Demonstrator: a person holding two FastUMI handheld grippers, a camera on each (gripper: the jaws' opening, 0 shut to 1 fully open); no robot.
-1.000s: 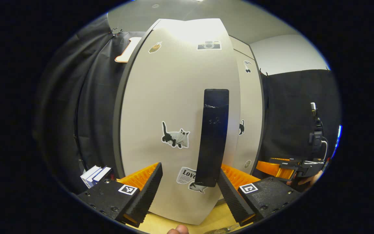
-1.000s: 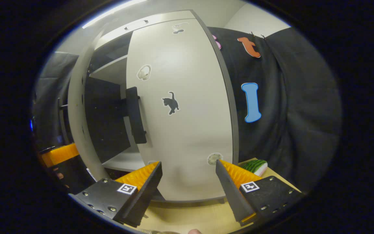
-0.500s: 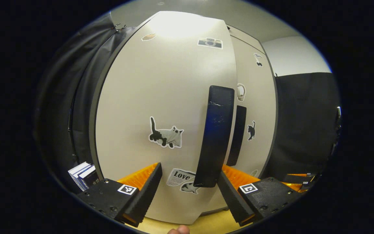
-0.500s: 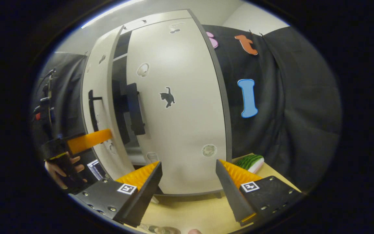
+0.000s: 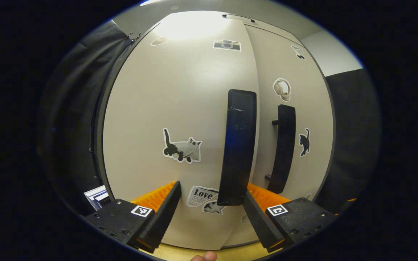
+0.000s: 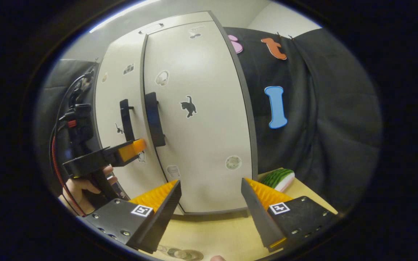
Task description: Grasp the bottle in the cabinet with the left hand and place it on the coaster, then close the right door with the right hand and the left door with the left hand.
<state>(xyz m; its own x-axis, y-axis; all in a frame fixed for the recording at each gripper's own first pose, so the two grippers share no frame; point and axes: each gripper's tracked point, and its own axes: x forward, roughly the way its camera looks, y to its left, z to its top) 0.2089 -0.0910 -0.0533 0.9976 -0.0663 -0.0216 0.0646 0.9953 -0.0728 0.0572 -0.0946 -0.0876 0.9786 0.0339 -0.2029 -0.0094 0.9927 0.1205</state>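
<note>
Black cloth is hung behind the pale grey two-door cabinet (image 6: 180,119) on the wooden counter (image 6: 216,232). Both doors are seen closed. The left tongs (image 5: 210,203) are spread wide at the left door's black bar handle (image 5: 238,145); contact cannot be determined. The right tongs (image 6: 210,203) are spread wide, gripping nothing, before the right door (image 6: 201,127).
</note>
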